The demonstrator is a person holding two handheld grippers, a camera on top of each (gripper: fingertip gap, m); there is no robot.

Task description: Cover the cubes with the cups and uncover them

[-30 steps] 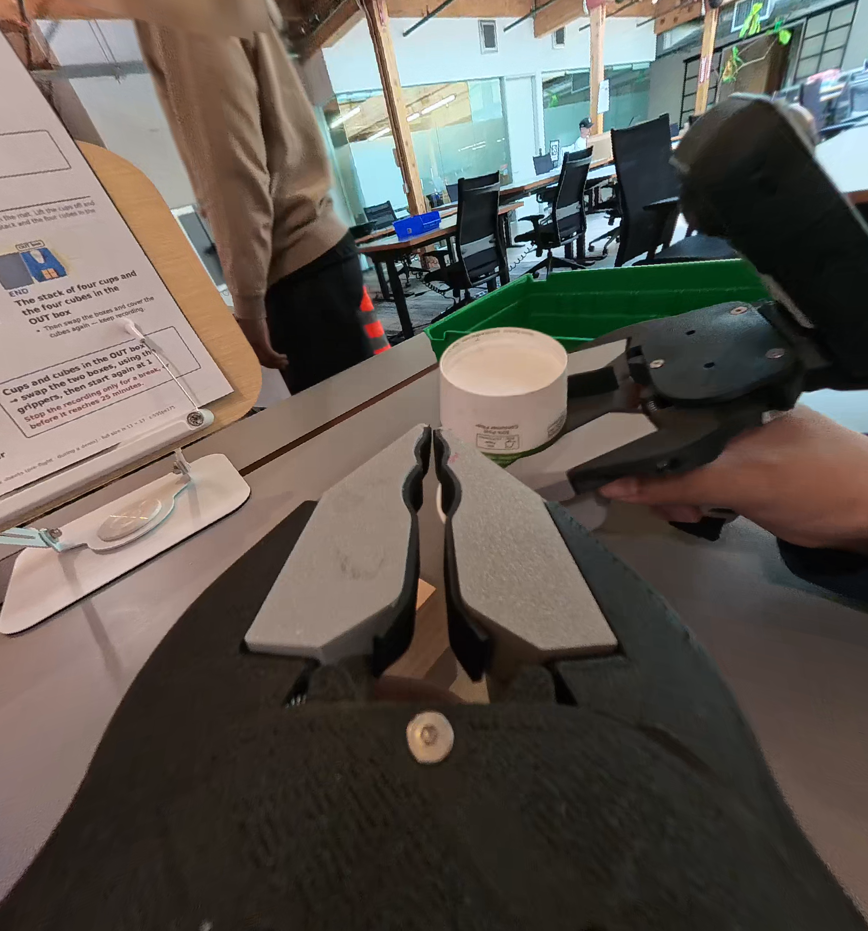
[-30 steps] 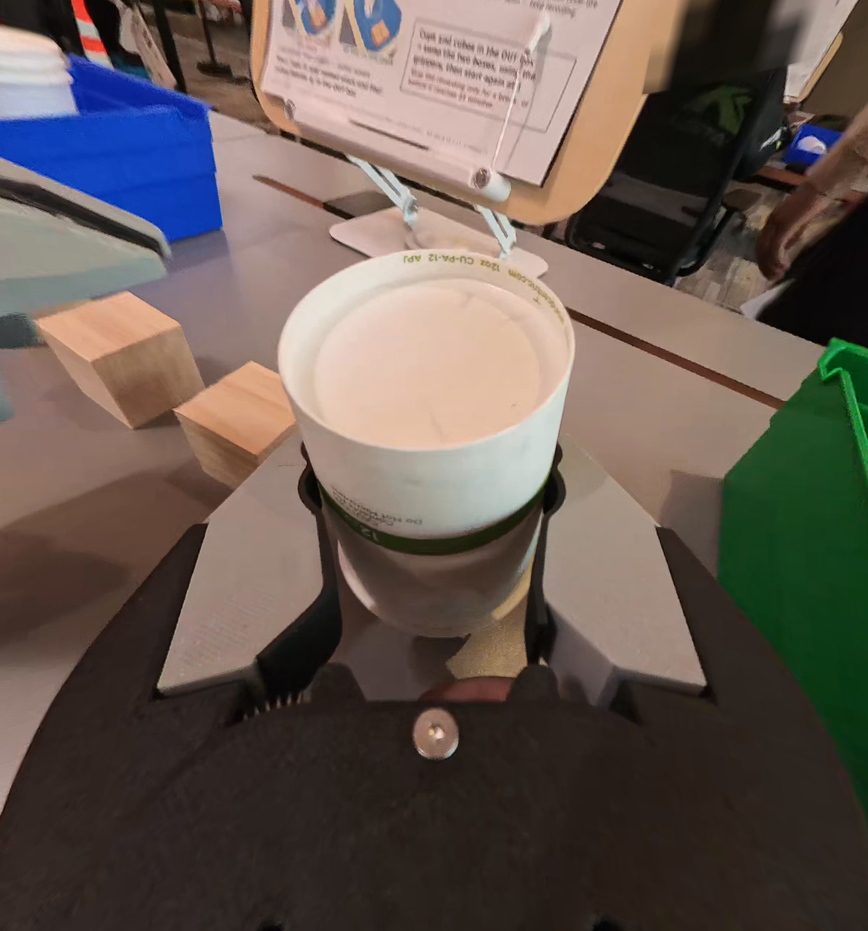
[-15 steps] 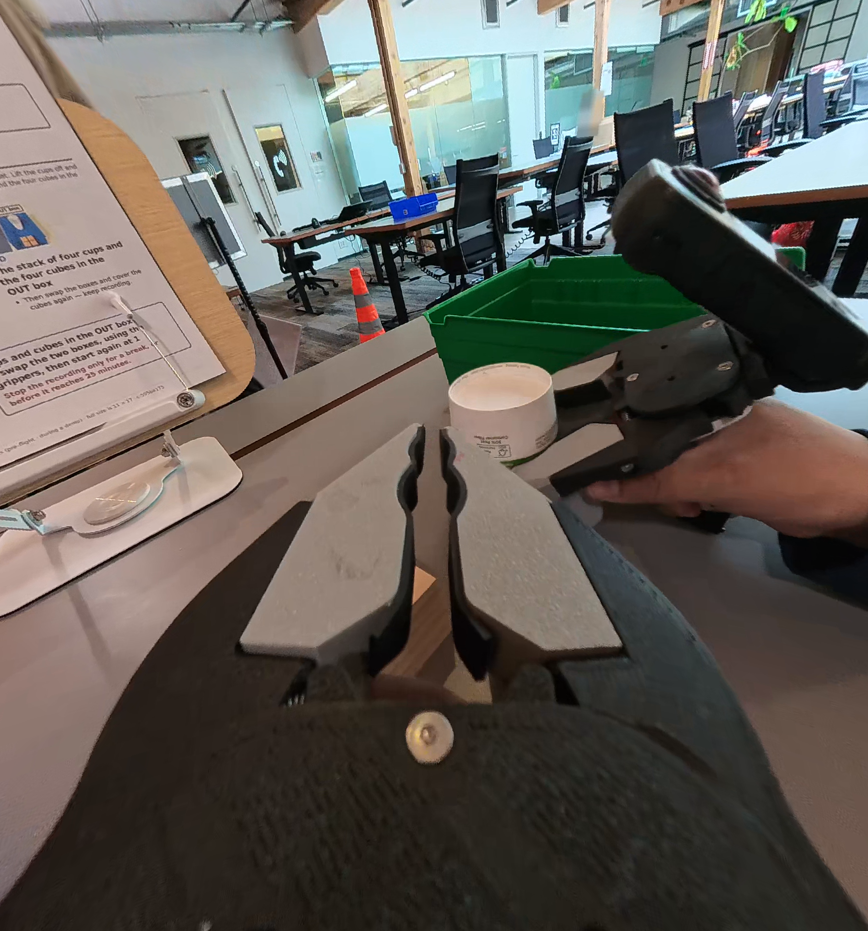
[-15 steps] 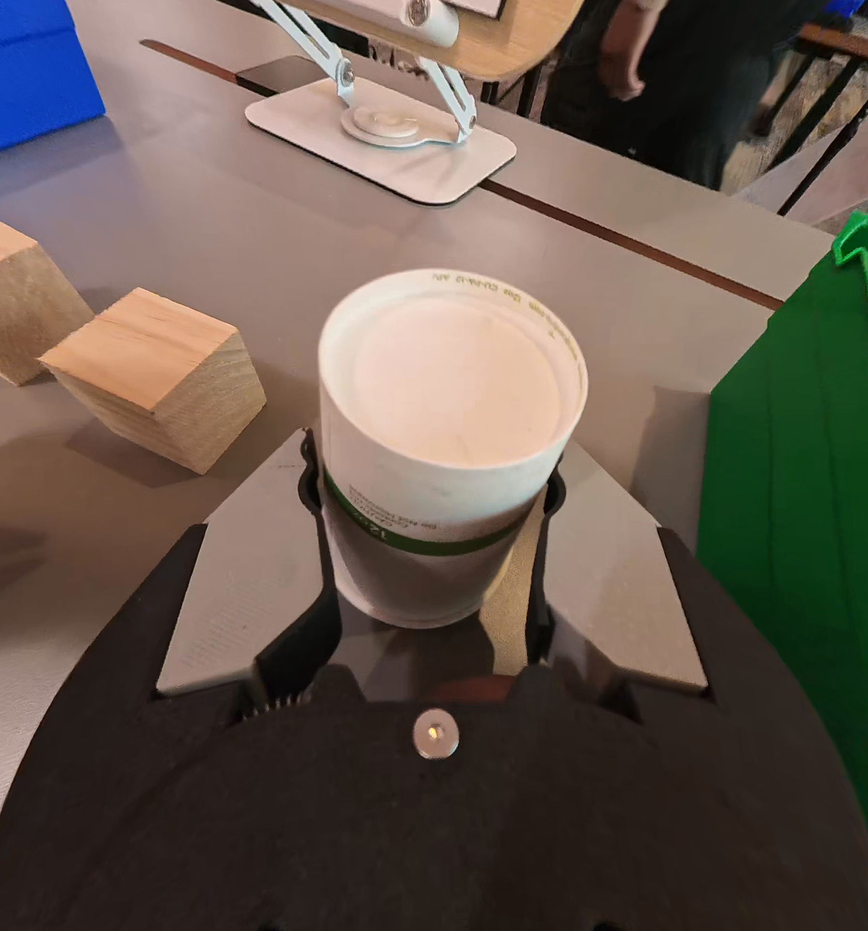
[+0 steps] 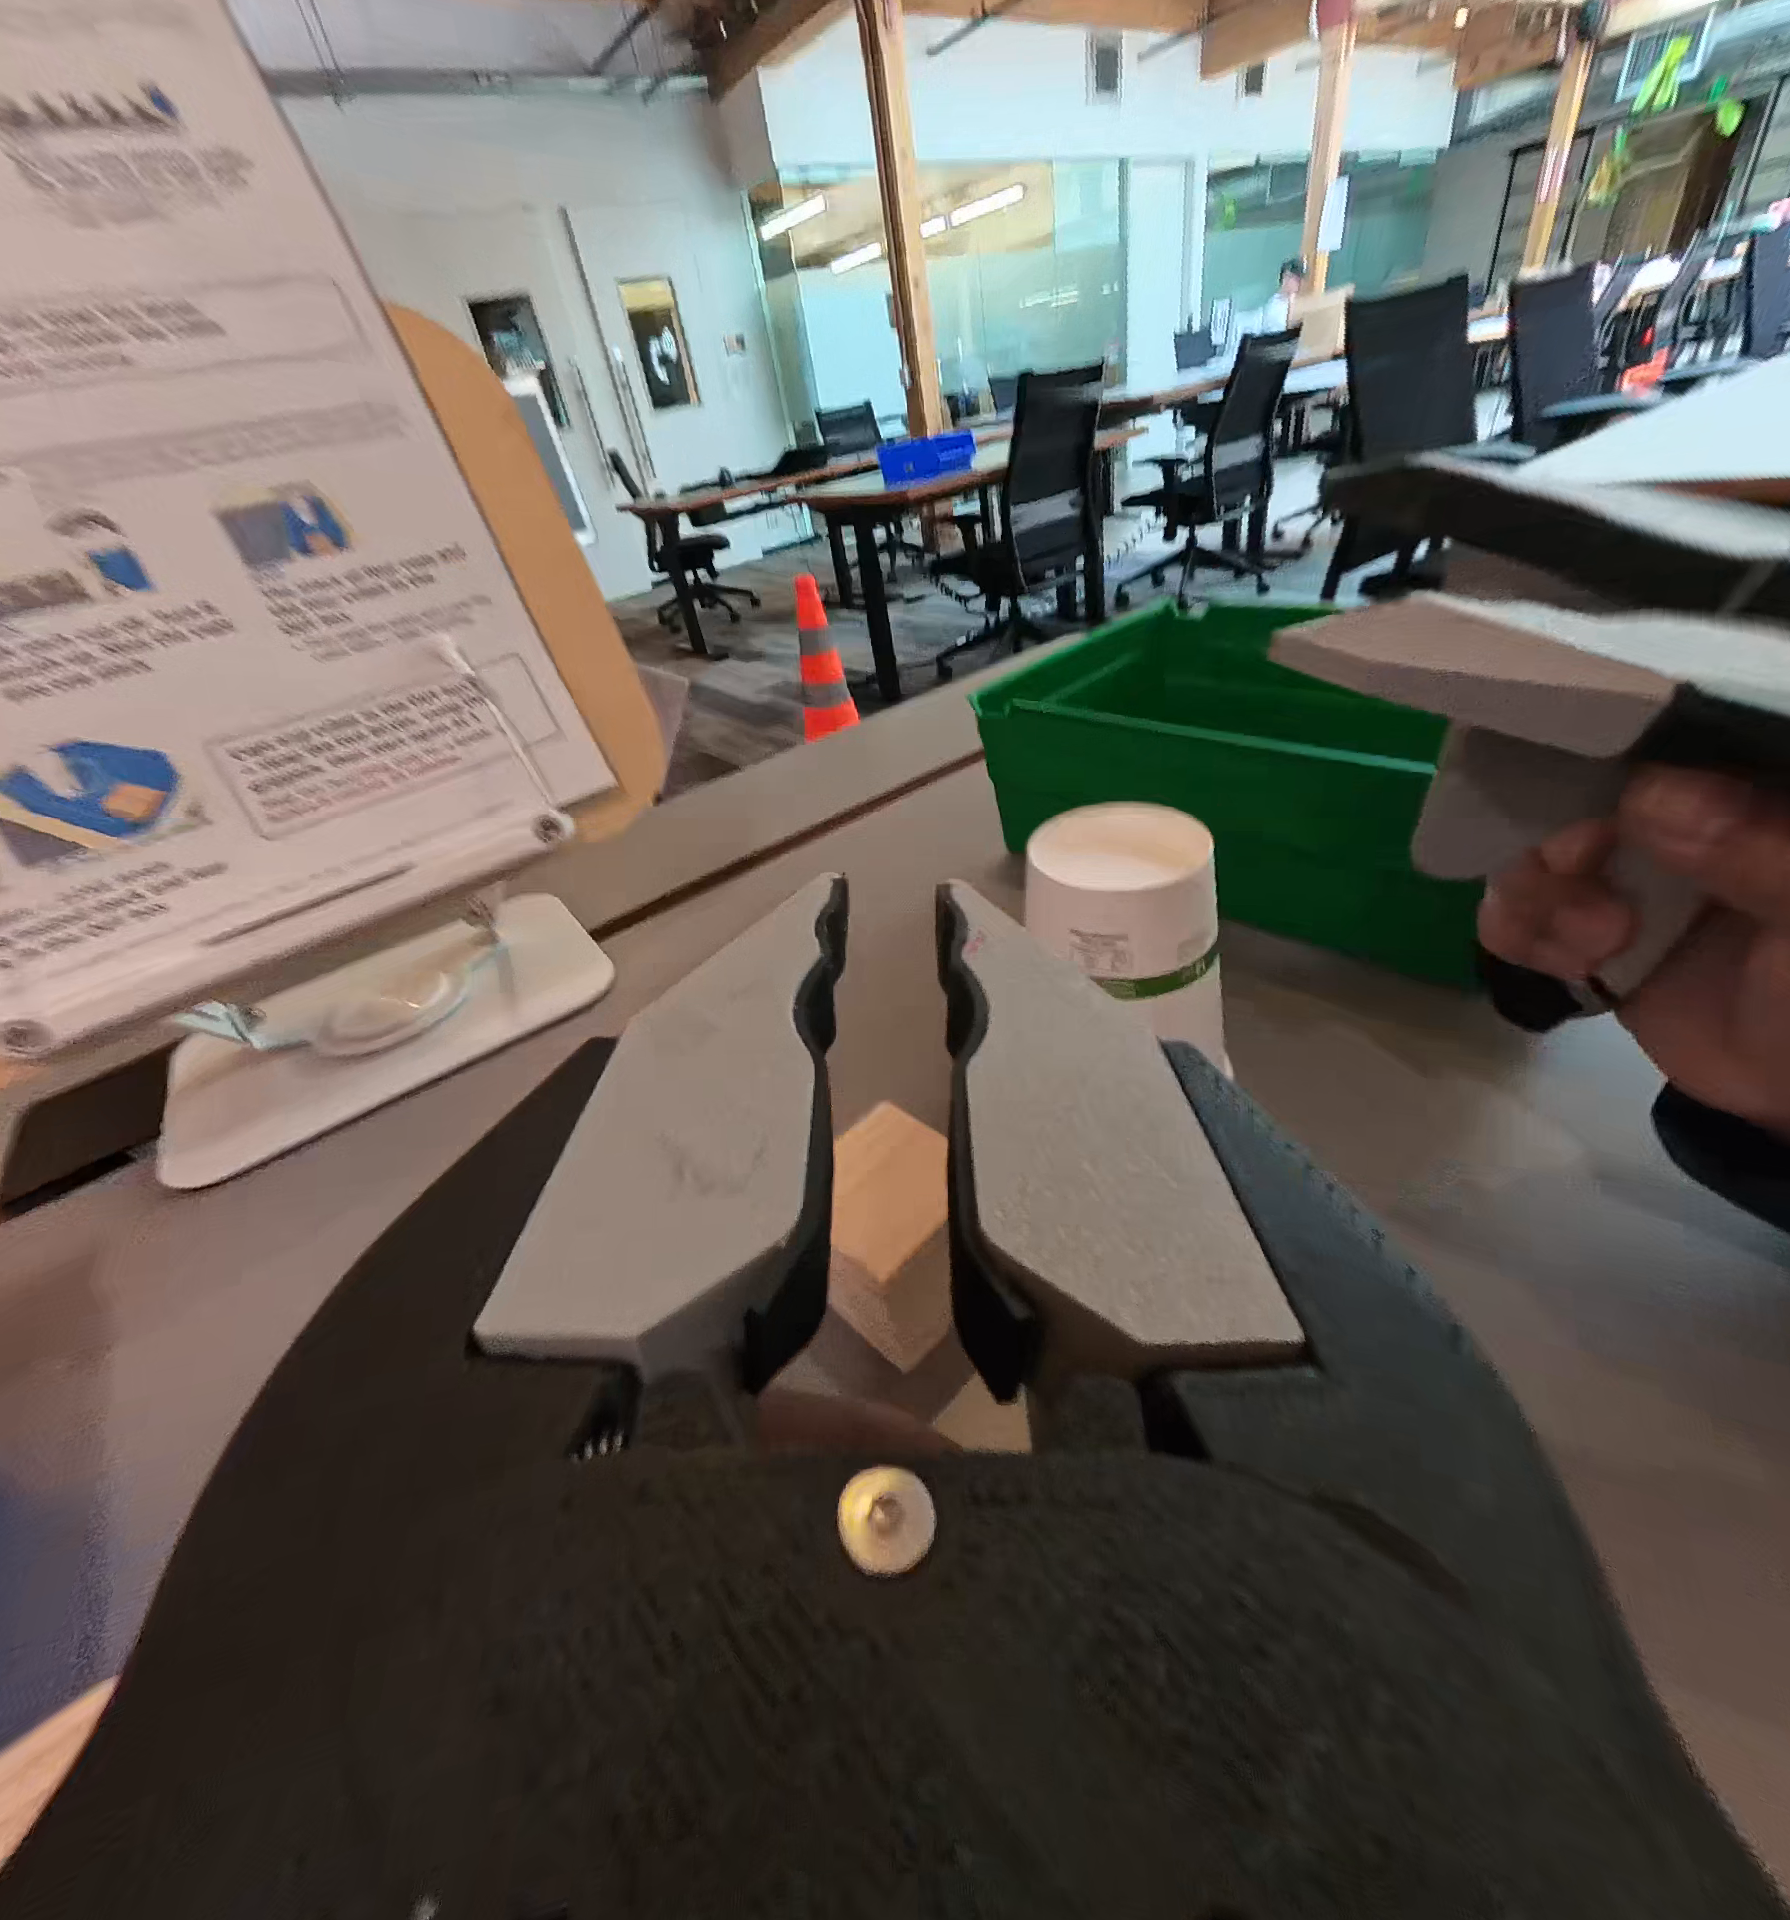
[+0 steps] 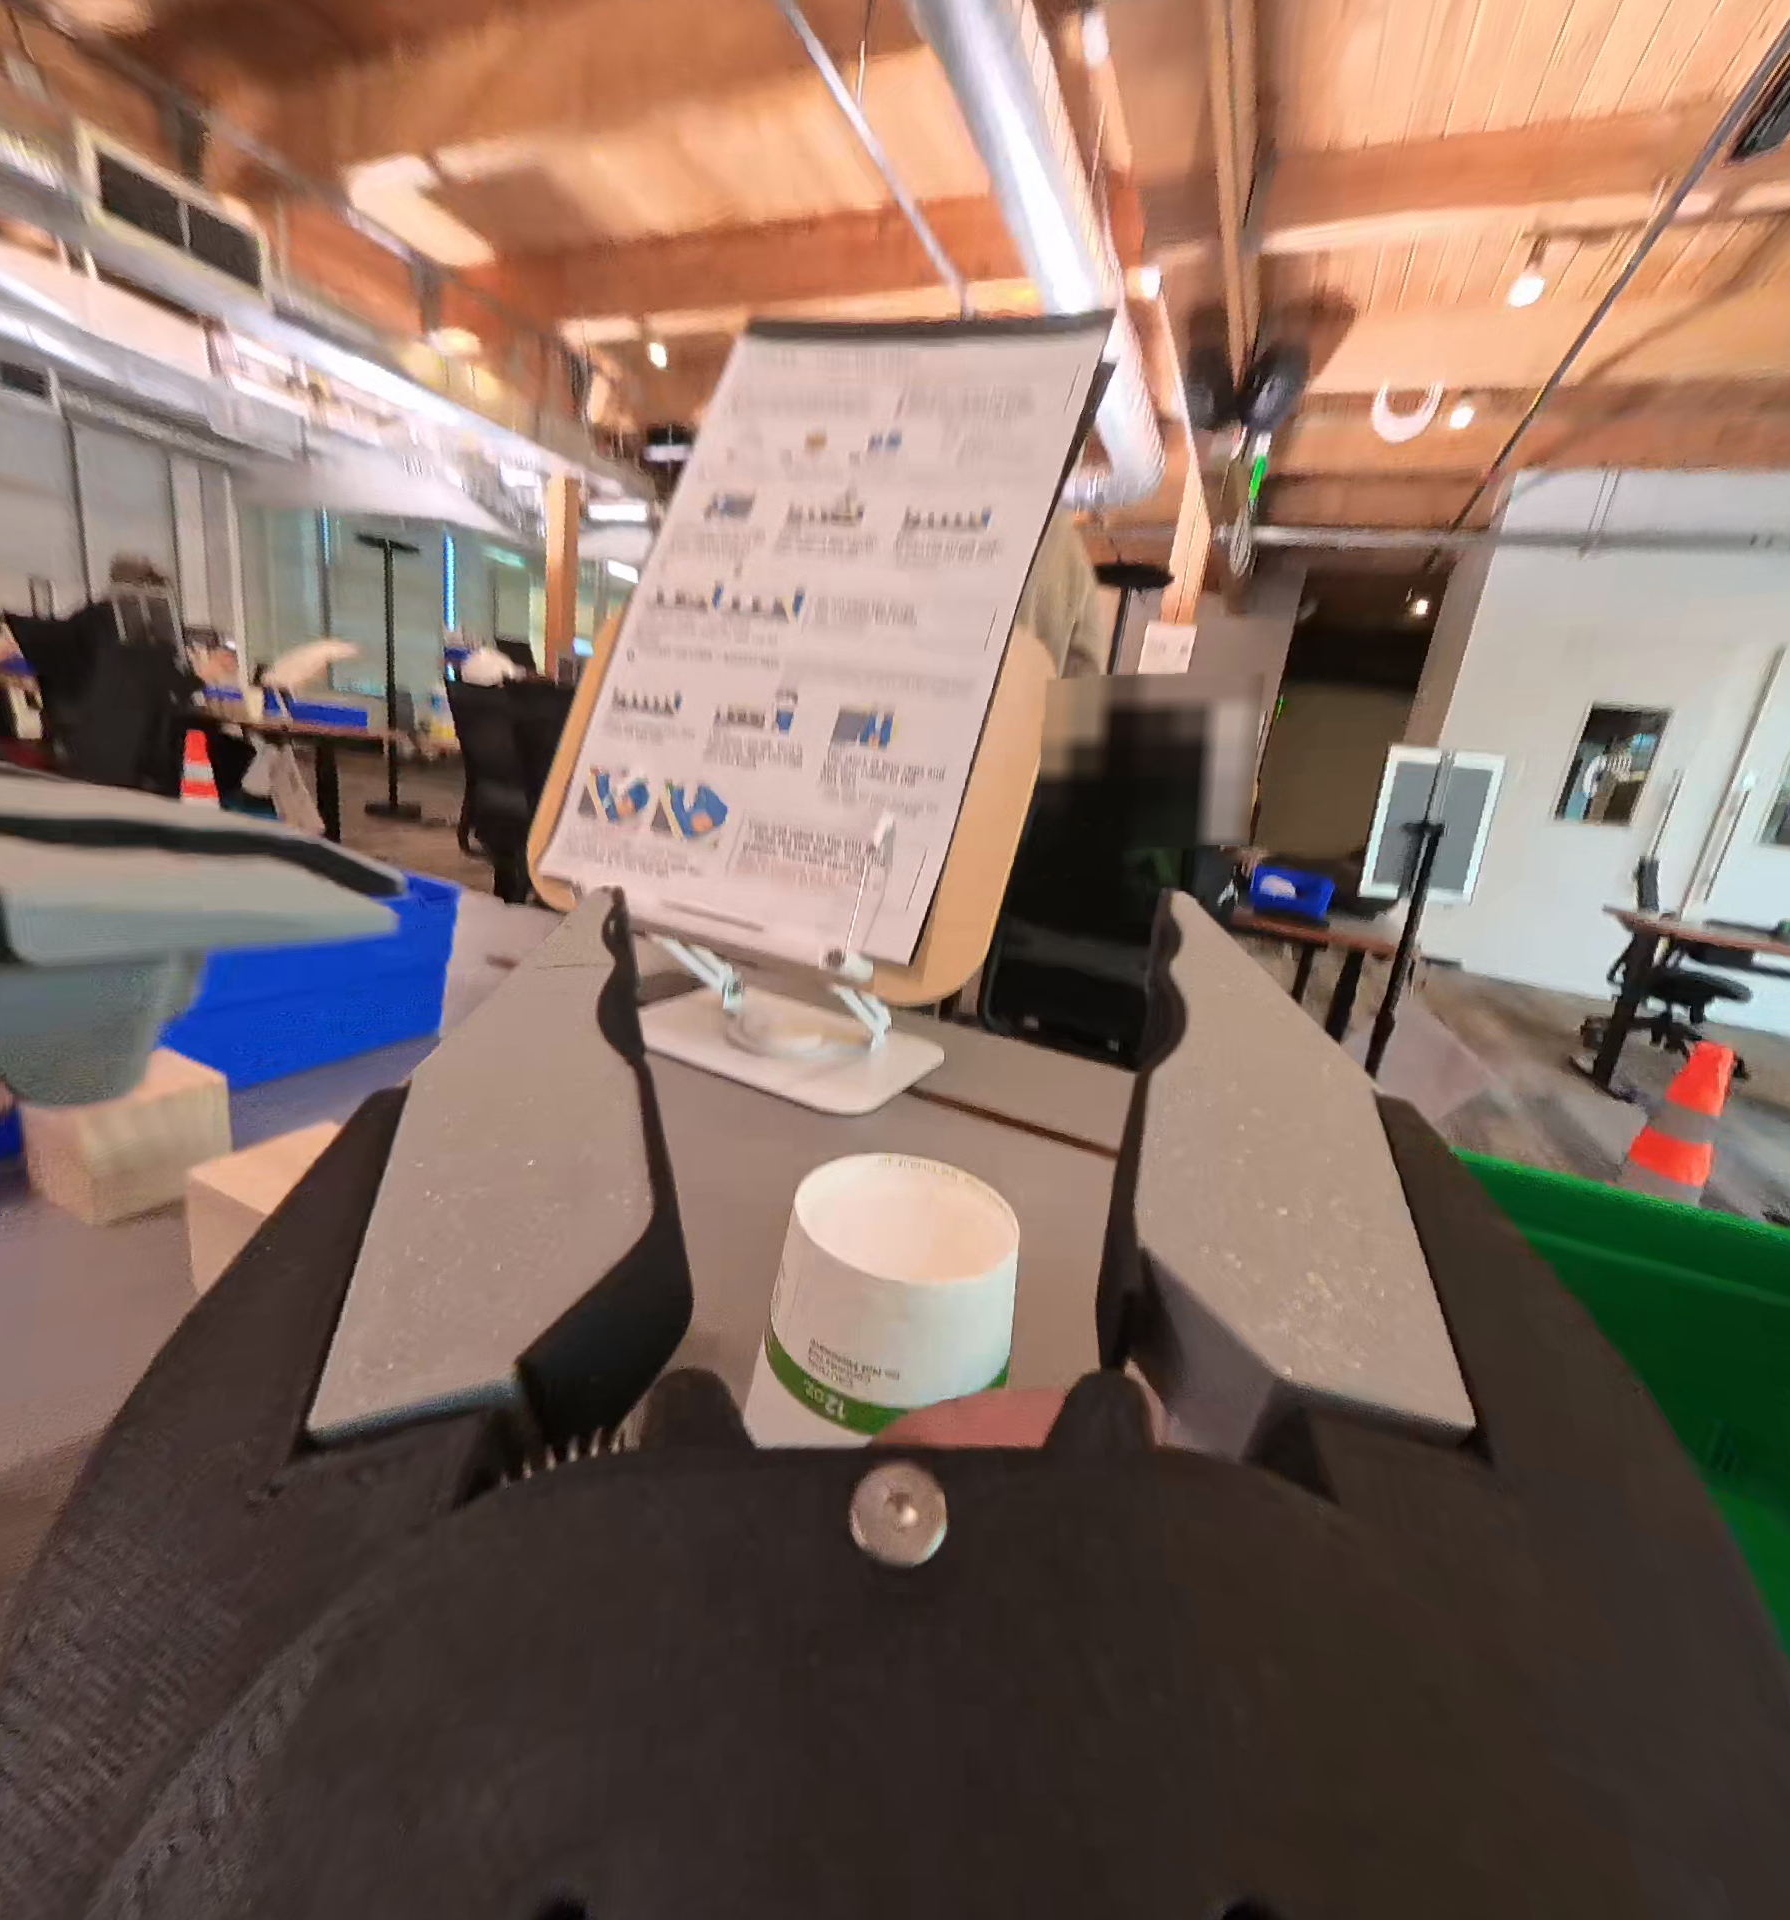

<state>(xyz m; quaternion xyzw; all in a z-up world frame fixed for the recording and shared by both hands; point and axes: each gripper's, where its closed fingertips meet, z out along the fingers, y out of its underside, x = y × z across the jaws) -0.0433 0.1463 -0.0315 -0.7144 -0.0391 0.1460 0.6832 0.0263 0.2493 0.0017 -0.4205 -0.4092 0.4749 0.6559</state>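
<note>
While the white paper cup with a green band [image 6: 896,1304] stands upside down on the grey desk [image 5: 1493,1299], the right gripper [image 6: 889,935] hangs above it with its grey fingers [image 6: 517,1174] spread wide, clear of the cup's sides and gripping nothing. The cup sits just beside the green plastic bin [image 5: 1234,758], which lies to its right in the right wrist view.

The left gripper [image 5: 891,904] has its fingers [image 5: 704,1132] slightly apart with only a narrow slot between them, and nothing is clamped. Through that slot a light wooden cube [image 5: 886,1236] shows on the desk below, well under the fingers and not touched by them. In the right wrist view two light wooden cubes [image 6: 127,1143] lie uncovered at the left, close together, in front of a blue plastic bin [image 6: 319,987].

At the desk's far edge a printed instruction sheet on a rounded wooden board [image 6: 818,665] leans on a white metal stand [image 6: 797,1049]. An orange traffic cone [image 5: 823,665] stands on the floor beyond the desk.
</note>
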